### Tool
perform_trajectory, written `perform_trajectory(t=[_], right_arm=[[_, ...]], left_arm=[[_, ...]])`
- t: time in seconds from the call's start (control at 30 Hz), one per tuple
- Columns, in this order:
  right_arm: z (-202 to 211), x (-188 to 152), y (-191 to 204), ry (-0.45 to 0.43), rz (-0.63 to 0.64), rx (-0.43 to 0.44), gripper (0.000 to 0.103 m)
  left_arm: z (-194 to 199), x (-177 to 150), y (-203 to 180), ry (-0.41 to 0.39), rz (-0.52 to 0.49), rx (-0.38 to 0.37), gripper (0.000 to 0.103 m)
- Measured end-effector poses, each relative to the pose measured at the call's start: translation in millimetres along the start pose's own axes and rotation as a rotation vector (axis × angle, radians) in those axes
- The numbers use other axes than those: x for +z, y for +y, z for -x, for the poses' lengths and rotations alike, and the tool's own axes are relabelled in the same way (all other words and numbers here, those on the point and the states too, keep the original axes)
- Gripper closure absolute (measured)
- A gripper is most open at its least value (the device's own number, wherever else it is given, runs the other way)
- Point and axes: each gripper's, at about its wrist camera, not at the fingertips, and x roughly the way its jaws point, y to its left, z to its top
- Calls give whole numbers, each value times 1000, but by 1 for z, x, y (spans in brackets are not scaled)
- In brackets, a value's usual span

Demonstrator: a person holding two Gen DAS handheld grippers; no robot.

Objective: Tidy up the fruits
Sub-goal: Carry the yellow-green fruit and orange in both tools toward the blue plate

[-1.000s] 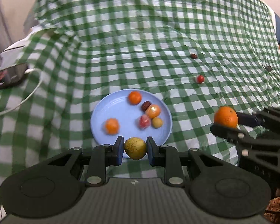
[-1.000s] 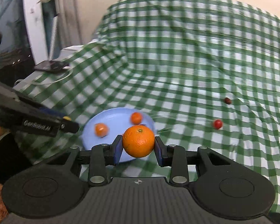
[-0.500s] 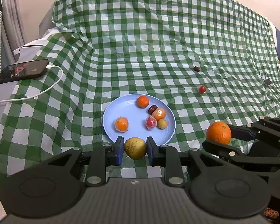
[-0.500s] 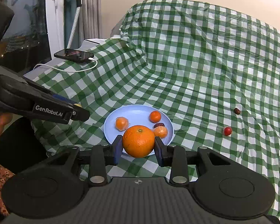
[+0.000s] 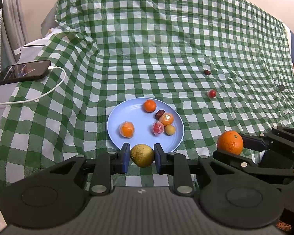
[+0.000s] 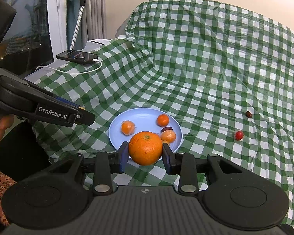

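The blue plate (image 5: 115, 135) lies on the green checked cloth (image 5: 166, 49). At the plate's near rim, the left gripper (image 5: 142, 156) is level, clamped on a yellow-green fruit (image 5: 142, 155). Right of the plate, the right gripper (image 6: 145, 152) pinches a large orange (image 6: 145, 148). A red fruit (image 5: 212, 93) lies beyond the plate.

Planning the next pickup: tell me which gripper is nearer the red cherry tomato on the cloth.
Right. The right gripper, shut on the orange, sits on the red cherry tomato side of the blue plate; the left gripper sits at the plate's near rim, farther off.
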Motion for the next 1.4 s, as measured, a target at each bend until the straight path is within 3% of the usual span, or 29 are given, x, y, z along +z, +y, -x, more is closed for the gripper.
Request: perform_trajectory(t=[0.87, 1.4], right_arm=[[-19, 1, -5, 40, -13, 5, 66], [-77, 20, -11, 84, -22, 28, 66]], left_arm=[[-20, 13, 4, 13, 28, 8, 75], [-74, 49, 13, 35, 46, 27, 75]])
